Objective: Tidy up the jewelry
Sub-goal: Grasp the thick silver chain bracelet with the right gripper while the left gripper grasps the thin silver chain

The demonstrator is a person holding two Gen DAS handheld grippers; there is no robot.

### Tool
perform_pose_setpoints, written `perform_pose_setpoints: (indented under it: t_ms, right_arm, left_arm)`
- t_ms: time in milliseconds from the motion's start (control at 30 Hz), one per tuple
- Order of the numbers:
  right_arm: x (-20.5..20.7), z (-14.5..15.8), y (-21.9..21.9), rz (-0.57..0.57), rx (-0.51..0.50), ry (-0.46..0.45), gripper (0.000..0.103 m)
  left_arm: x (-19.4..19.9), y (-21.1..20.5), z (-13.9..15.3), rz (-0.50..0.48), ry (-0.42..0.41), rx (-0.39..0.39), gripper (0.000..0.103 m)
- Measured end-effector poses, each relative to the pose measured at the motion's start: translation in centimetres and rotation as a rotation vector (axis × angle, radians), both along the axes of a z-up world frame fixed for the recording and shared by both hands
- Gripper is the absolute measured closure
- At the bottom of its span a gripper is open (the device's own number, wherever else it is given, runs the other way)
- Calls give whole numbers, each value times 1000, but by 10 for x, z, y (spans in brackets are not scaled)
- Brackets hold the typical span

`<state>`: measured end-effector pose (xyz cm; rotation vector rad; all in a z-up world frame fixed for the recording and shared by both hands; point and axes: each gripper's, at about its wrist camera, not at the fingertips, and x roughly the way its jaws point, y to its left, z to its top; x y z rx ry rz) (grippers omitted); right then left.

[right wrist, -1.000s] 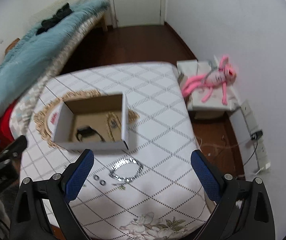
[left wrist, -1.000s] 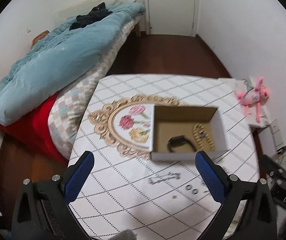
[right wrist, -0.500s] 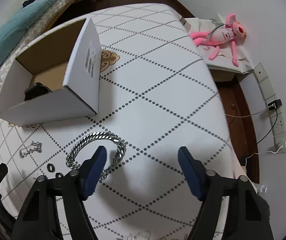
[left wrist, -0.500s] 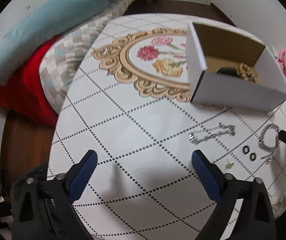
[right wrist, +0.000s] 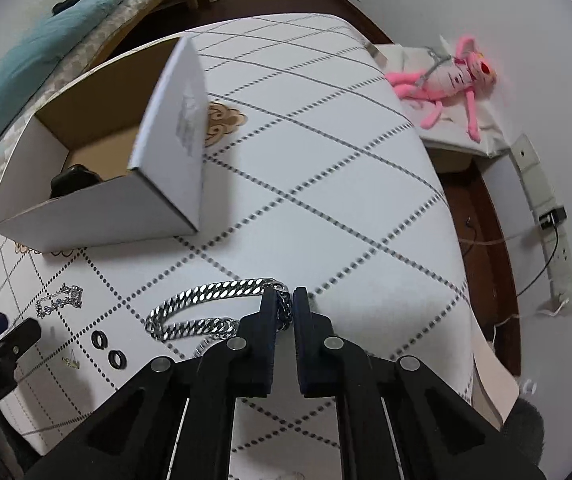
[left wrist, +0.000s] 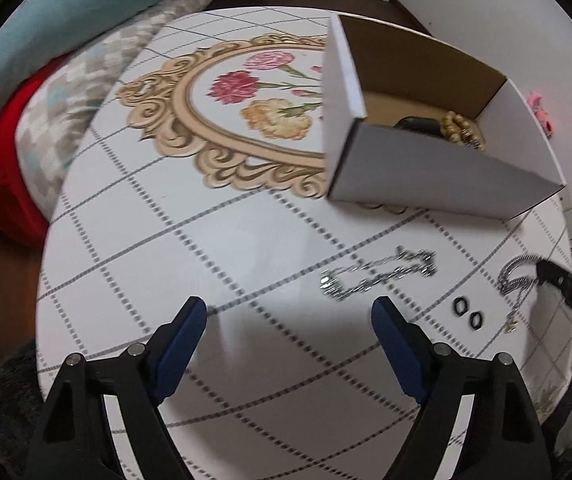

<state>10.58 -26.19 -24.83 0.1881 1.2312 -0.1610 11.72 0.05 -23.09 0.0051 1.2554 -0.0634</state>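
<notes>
My right gripper (right wrist: 284, 300) is shut on the thick silver chain bracelet (right wrist: 202, 310), which still lies on the tablecloth; the bracelet also shows in the left wrist view (left wrist: 516, 278). My left gripper (left wrist: 288, 320) is open and empty, low over the table, just left of a thin silver chain (left wrist: 378, 274). Two black rings (left wrist: 468, 312) and a small gold piece (left wrist: 510, 323) lie between the chains. The open cardboard box (left wrist: 438, 176) holds a black band (left wrist: 416, 124) and a bead bracelet (left wrist: 462, 128).
The table (right wrist: 326, 168) has a white dotted-grid cloth with a gold floral medallion (left wrist: 222, 120). A bed with blue and red covers (left wrist: 46, 40) is on the left. A pink plush toy (right wrist: 450, 76) and a power strip (right wrist: 546, 216) are beyond the right edge.
Both grippers have dropped closer to the table. My right gripper has closed from open onto the thick bracelet. My left gripper has moved in toward the thin chain, still open.
</notes>
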Motion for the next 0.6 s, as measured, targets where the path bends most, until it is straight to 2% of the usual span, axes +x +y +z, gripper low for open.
perform_pose_setpoints:
  t_ms: [100,133,267,333,367,400,433,600]
  right_arm:
    - [-4,0,-5,-20,4,1,95]
    - [-6,0,-5,-22,3,0,95]
    - [-8,0,-4,-27,-4,1,95]
    - [-8,0,-4,-28,-7,1,95]
    - [-8,0,-3,-27,-11,2,95]
    - [-8,0,-2,-27,-11,1,95]
    - [-8,0,-2,-26,-9,1,95]
    - [-9,5,1,-18,24,-14,95]
  left_arm:
    - [7,-3,-2,-5,16,-55,20]
    - [9,-5,-3,-8,18,-61,24]
    - [13,-16,-4,-54,-10,-11,39]
    - [12,-24,-3,-99,-34,53,66]
    - [11,-26,-2,-122,-42,46,74]
    - [10,-28,-1,-136,-47,52,89]
    - [9,-30,0,-149,-47,52,93]
    - [1,-26,3,-134,-42,20,94]
